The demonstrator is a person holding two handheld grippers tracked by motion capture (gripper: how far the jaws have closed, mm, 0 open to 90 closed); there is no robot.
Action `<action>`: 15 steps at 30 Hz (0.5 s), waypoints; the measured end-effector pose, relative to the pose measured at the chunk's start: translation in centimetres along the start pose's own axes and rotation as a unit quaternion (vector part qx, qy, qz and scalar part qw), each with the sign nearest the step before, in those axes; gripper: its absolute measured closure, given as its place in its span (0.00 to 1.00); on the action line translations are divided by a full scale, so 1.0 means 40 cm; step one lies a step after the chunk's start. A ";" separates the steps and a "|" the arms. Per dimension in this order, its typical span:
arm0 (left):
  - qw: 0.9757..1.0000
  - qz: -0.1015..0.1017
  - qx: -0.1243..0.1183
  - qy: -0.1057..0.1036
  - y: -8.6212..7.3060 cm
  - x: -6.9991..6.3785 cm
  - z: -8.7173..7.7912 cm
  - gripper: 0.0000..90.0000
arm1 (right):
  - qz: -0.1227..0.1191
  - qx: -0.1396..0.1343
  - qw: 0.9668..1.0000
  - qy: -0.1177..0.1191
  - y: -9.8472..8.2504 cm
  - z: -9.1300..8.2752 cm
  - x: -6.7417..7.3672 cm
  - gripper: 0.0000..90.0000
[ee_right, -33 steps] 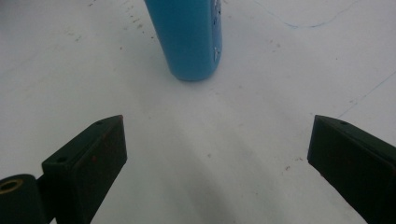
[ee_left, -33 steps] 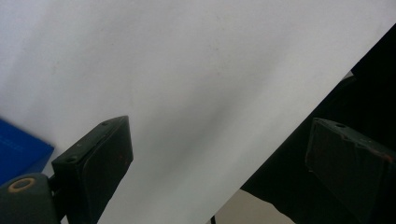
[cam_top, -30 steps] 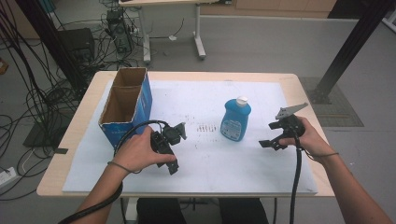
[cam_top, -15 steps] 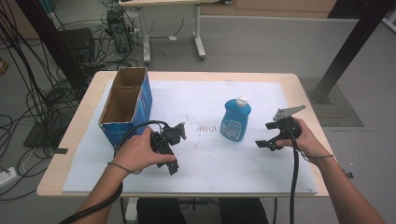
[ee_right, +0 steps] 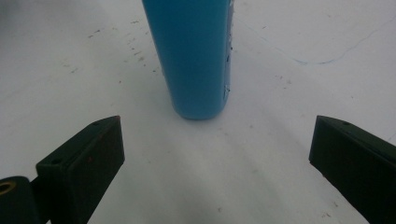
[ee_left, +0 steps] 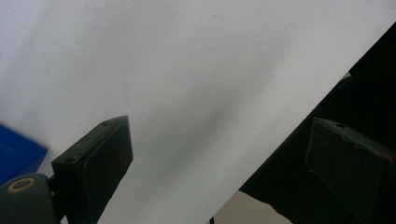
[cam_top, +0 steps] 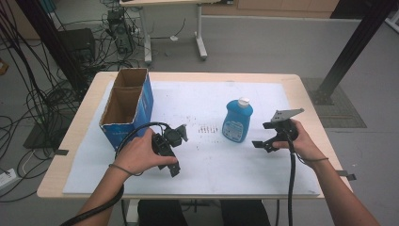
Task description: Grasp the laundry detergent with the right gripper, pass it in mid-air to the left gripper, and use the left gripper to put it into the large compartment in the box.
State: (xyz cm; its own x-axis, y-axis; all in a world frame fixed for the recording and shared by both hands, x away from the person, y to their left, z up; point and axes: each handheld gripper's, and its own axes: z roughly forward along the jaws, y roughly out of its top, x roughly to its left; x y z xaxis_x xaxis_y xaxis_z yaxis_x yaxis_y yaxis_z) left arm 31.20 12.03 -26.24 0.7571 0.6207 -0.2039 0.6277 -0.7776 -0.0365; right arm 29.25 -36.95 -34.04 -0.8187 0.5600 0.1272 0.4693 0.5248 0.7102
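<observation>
Nearest, both hands rested low on the worktop [cam_top: 263, 181], each tool wide open and empty. Beyond the right tool [cam_top: 265, 141], the blue bottle [cam_top: 236, 121] stood upright, ungrasped; farther left, the open box [cam_top: 126, 109] waited, so everything seemed left to do.

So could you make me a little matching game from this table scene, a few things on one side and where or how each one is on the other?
Things:
1. blue bottle
2. cardboard box
3. right gripper
4. left gripper

Descriptions:
A. open at the top, at the left side of the white mat
B. jaws open, just right of the bottle and pointing at it
C. stands upright near the middle, white cap on
D. jaws open, held low over the mat beside the box

Pairs: 1-C, 2-A, 3-B, 4-D
</observation>
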 end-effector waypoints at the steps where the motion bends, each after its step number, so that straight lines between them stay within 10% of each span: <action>1: 1.000 0.000 0.000 0.000 0.000 0.000 0.000 0.09 | 0.000 0.000 1.000 0.000 0.000 0.000 0.000 0.03; 15: 1.000 0.002 -0.001 -0.003 0.001 -0.001 0.004 0.08 | 0.005 -0.028 1.000 -0.007 -0.029 0.020 0.007 0.03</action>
State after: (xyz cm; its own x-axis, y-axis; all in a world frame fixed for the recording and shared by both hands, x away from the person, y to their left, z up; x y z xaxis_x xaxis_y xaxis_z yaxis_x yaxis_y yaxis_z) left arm 31.17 11.94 -26.39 0.7583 0.6175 -0.2090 0.6254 -0.7795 -0.0338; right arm 28.72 -36.88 -35.40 -0.8095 0.5736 0.1257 0.4576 0.4821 0.7471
